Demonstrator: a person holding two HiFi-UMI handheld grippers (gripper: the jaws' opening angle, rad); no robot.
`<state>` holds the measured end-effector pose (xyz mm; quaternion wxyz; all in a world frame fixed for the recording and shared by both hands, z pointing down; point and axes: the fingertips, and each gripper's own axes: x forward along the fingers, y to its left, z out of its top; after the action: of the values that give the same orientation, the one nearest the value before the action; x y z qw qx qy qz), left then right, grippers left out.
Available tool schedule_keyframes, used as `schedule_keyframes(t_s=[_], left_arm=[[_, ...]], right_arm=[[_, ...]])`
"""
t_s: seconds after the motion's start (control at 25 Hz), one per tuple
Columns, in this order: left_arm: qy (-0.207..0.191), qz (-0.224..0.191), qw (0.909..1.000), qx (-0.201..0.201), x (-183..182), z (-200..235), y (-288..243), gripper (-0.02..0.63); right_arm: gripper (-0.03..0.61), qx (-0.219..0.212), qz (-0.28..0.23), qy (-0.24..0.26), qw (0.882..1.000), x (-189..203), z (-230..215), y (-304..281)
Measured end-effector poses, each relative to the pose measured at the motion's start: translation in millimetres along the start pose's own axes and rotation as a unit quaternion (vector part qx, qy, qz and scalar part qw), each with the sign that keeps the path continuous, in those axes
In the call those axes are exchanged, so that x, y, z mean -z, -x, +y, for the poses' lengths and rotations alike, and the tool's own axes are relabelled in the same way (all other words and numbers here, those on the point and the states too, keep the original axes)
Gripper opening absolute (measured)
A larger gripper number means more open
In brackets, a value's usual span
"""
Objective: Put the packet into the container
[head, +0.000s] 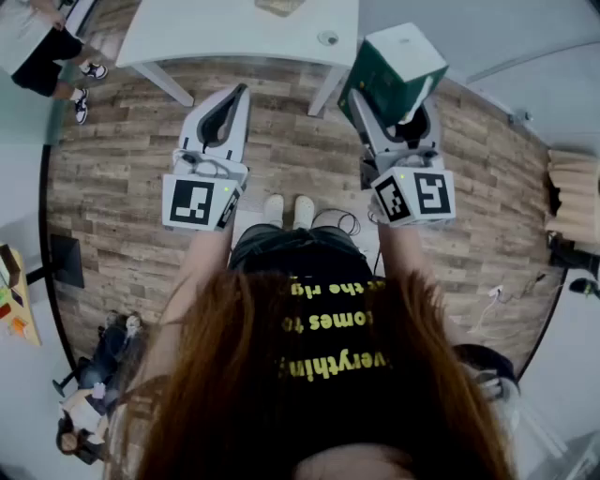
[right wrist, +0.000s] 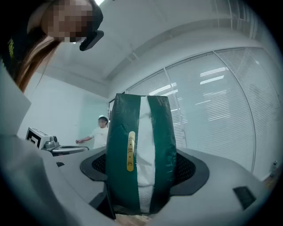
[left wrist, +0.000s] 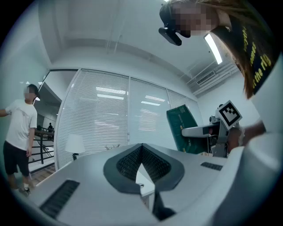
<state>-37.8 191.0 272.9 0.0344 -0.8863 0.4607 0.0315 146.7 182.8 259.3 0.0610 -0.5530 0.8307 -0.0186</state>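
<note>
The packet (head: pixel 392 67) is a dark green pack with a white strip down its middle. It stands upright between the jaws of my right gripper (head: pixel 394 109), which is shut on it. In the right gripper view the packet (right wrist: pixel 139 154) fills the centre, with the pads pressed on both its sides around my right gripper (right wrist: pixel 141 170). My left gripper (head: pixel 241 91) points up beside it, shut and empty. Its tips meet in the left gripper view (left wrist: pixel 141 148), where the packet (left wrist: pixel 183 128) shows at the right. No container is in view.
A white table (head: pixel 234 28) stands ahead over a wooden floor (head: pixel 122 187), with a small round object (head: pixel 327 37) on it. A person (head: pixel 47 47) stands at the far left. Cables (head: pixel 337 222) lie by the feet. Glass walls with blinds (left wrist: pixel 101 123) surround the room.
</note>
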Motion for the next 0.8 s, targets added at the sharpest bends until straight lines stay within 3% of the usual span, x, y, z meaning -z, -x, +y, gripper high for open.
schedule_keyframes(t_s=[0.44, 0.8], left_arm=[[-0.003, -0.005, 1.0, -0.008, -3.5, -4.9, -12.0, 0.002], [-0.008, -0.002, 0.9993, -0.038, -1.1, -5.3, -24.3, 0.002]], right_arm=[[0.377, -0.002, 0.002, -0.017, 1.0, 4.6, -14.5, -0.2], [0.379, -0.026, 0.003, -0.028, 0.999, 6.5, -34.1, -4.8]])
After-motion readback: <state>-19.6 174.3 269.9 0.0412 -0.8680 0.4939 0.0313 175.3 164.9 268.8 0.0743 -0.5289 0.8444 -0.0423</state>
